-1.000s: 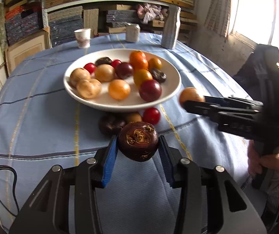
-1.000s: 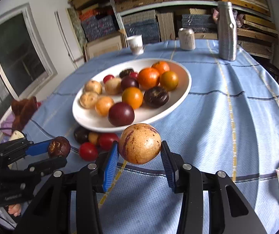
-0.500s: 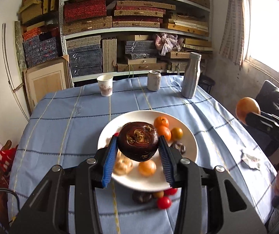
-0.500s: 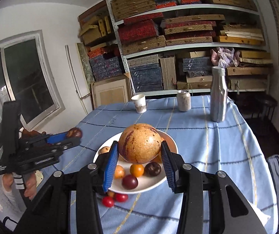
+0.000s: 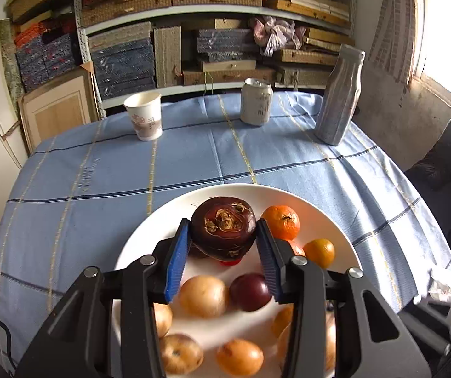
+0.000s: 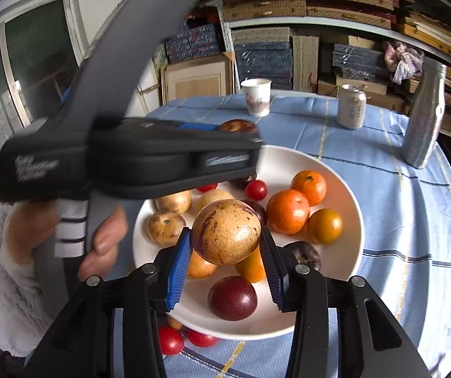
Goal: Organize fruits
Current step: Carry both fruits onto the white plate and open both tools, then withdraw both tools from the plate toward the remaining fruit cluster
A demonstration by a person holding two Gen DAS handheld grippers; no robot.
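Observation:
My left gripper (image 5: 222, 245) is shut on a dark brown chestnut-like fruit (image 5: 223, 227) and hangs over the white plate (image 5: 150, 230). The plate holds several fruits: oranges (image 5: 281, 222), tan round ones (image 5: 203, 296) and a dark plum (image 5: 250, 291). My right gripper (image 6: 227, 250) is shut on a speckled tan passion fruit (image 6: 225, 231) above the near half of the same plate (image 6: 348, 220). In the right wrist view the left gripper (image 6: 241, 132) crosses from the left, held by a hand (image 6: 99, 239), with the dark fruit (image 6: 238, 125) at its tip.
A paper cup (image 5: 144, 115), a drink can (image 5: 256, 101) and a grey bottle (image 5: 339, 94) stand at the far side of the blue cloth-covered table (image 5: 99, 170). Red tomatoes (image 6: 170, 340) lie off the plate's near rim. Crumpled paper (image 5: 442, 280) sits at the right edge.
Both grippers rose from the table and then came forward over the plate, each keeping its fruit. The left gripper now crosses close in front of the right wrist camera.

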